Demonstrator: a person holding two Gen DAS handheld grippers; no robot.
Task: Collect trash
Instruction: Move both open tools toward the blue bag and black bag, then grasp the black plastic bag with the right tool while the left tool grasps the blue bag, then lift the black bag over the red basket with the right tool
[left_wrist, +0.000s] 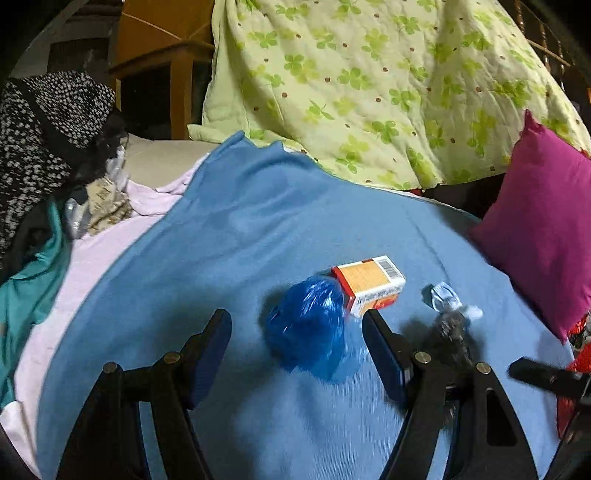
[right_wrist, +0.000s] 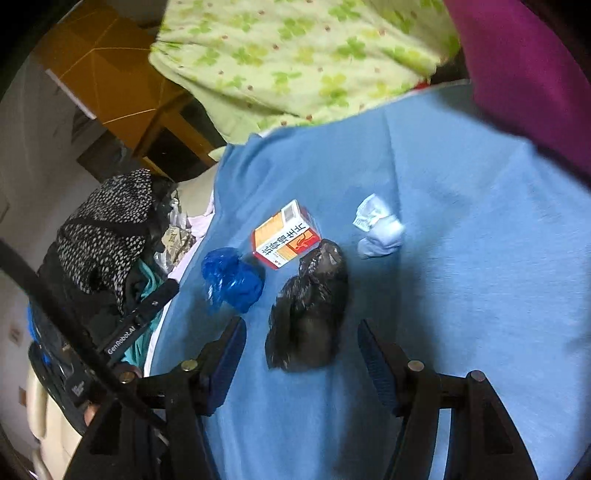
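Since the crumpled blue plastic bag (left_wrist: 306, 325) lies on the blue blanket (left_wrist: 221, 240) between the spread jaws of the left gripper (left_wrist: 297, 328), the good way is to lower both fingers evenly around its middle, then close slowly. The orange medicine box (left_wrist: 369, 284) touches the bag on the far right, so I think the right finger should stay clear of it. The right gripper (right_wrist: 301, 343), jaws also spread and holding nothing, frames the black plastic bag (right_wrist: 308, 314). A white paper wad (right_wrist: 378, 229) lies farther right.
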